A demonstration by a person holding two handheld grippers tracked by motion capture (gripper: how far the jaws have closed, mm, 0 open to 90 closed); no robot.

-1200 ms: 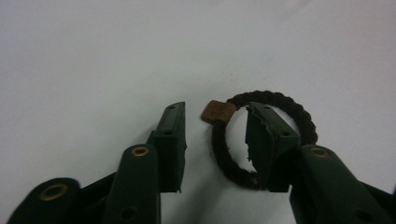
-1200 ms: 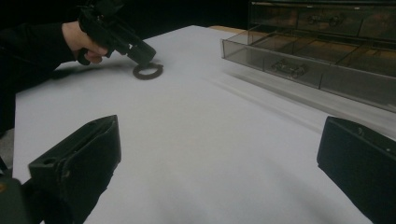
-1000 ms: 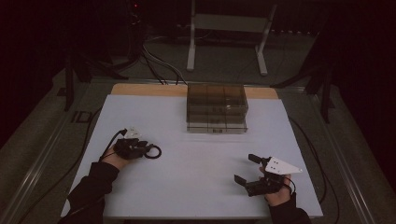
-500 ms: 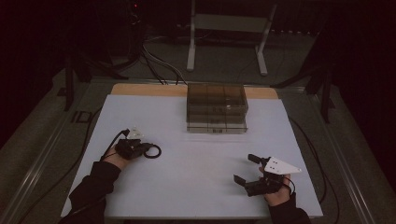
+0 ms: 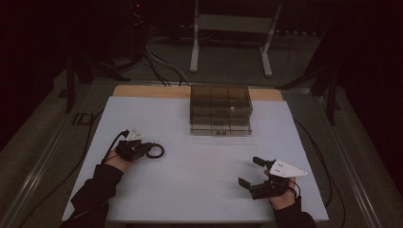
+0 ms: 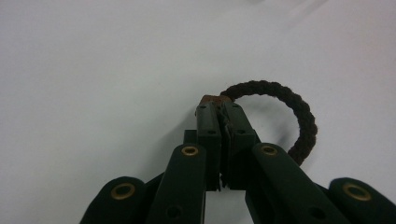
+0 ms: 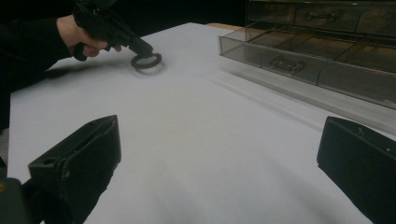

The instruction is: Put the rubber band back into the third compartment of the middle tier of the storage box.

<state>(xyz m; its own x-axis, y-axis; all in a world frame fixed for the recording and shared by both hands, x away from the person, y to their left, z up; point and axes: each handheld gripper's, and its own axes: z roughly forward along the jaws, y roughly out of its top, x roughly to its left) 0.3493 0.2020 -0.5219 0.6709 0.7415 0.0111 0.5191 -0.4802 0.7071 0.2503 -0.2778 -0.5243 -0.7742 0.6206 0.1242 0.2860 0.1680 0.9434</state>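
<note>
A dark braided cord ring (image 6: 304, 116) lies on the white table sheet (image 5: 199, 199) at the left. My left gripper (image 6: 218, 100) is shut on the ring's near side, pinching the cord between its fingertips, and the rest of the loop rests on the sheet. In the high view the left gripper (image 5: 148, 149) points right with the ring (image 5: 162, 151) at its tip. From the right gripper view the other hand holds that left gripper (image 7: 140, 46) over the ring (image 7: 140, 66). My right gripper (image 5: 249, 171) rests at the front right, open, with nothing between its jaws (image 7: 219, 154).
A clear plastic drawer box (image 5: 220, 109) stands at the back middle of the sheet, and its lower drawer (image 7: 299, 65) sticks out towards me. Cables trail off both table sides. A metal stand (image 5: 228, 28) is on the floor behind.
</note>
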